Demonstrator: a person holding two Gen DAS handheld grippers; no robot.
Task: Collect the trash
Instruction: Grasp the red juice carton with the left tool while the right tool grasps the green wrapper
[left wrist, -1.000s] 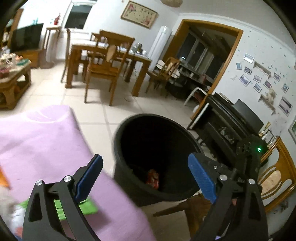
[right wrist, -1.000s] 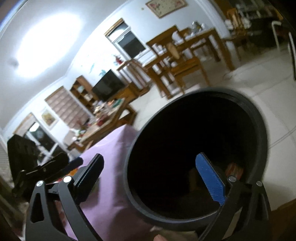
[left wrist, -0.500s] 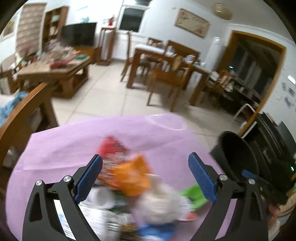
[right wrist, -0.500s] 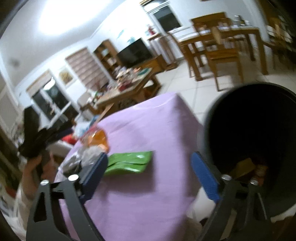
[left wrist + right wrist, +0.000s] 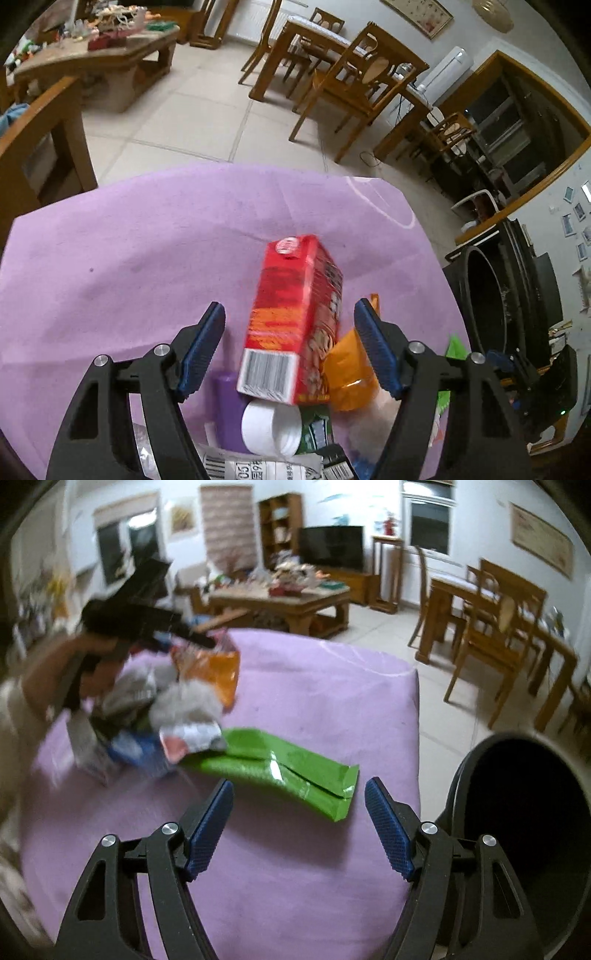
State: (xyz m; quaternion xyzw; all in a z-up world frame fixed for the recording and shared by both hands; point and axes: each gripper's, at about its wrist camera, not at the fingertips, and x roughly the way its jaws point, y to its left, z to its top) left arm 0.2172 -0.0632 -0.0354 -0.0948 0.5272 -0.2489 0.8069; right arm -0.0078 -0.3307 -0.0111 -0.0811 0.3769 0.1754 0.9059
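A pile of trash lies on the purple tablecloth [image 5: 147, 240]. In the left wrist view a red carton [image 5: 295, 317] lies between the open fingers of my left gripper [image 5: 291, 339], with an orange bag [image 5: 351, 373] and a white cap [image 5: 271, 428] beside it. My right gripper [image 5: 299, 823] is open and empty just in front of a green wrapper [image 5: 288, 768]. The trash pile [image 5: 166, 709] and the left gripper [image 5: 140, 624] show in the right wrist view. The black bin [image 5: 524, 830] stands off the table's right edge.
The black bin also shows at the right in the left wrist view [image 5: 480, 314]. Wooden dining chairs and a table [image 5: 343, 74] stand beyond on the tiled floor. A cluttered coffee table [image 5: 280, 598] is behind. A wooden chair back [image 5: 48, 122] stands at the table's left.
Both grippers swung from the bin back over the table. The left one has come down around the red carton; the right one now faces the green wrapper.
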